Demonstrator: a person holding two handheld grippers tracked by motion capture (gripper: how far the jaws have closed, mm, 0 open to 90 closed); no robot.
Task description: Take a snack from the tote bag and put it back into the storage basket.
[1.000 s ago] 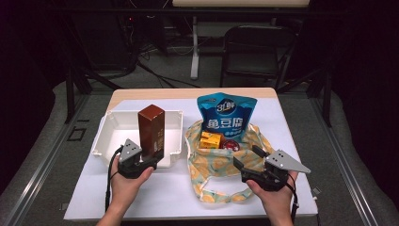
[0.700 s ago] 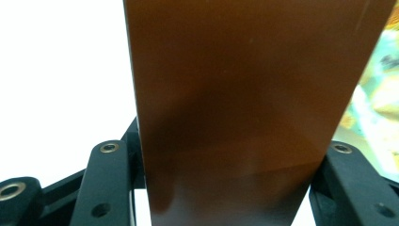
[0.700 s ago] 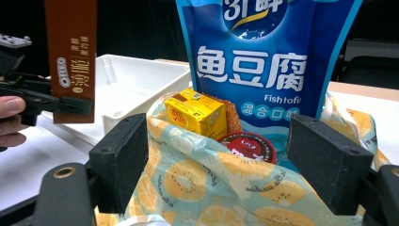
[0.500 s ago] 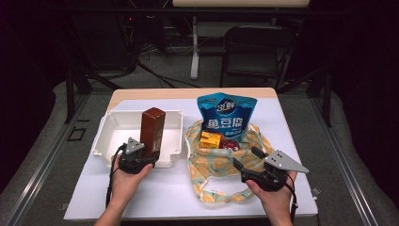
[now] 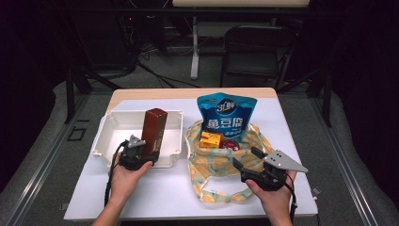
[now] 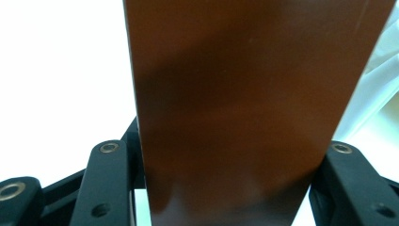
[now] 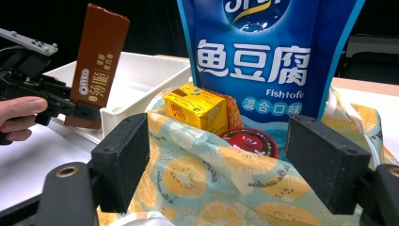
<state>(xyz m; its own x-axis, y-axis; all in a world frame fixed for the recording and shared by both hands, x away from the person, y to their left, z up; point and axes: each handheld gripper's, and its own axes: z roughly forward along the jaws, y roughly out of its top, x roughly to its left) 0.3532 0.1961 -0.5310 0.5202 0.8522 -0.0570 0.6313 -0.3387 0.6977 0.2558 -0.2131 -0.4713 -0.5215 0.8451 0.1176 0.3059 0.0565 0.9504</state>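
Note:
A tall brown snack box (image 5: 154, 129) stands slightly tilted at the near rim of the white tray (image 5: 106, 134). My left gripper (image 5: 148, 153) is shut on its lower end. In the left gripper view the brown box (image 6: 244, 108) sits between both black jaws. Seen from the right gripper view, the left gripper (image 7: 70, 106) holds the brown box (image 7: 99, 61) beside the tray (image 7: 150, 70). I cannot tell whether the box touches the tray. My right gripper (image 5: 245, 157) is open at the near right edge of the fruit-print cloth bag (image 5: 211, 169). Nothing lies between the pads of the right gripper (image 7: 221, 165).
In the cloth bag (image 7: 188, 174) stand a blue fish tofu pouch (image 5: 226, 117), a yellow carton (image 5: 210, 140) and a red round lid (image 5: 230, 146). The tray's floor is bare. A black chair (image 5: 254, 52) stands beyond the table's far edge.
The left gripper and the brown box have sunk a little toward the tray. The right gripper has kept still.

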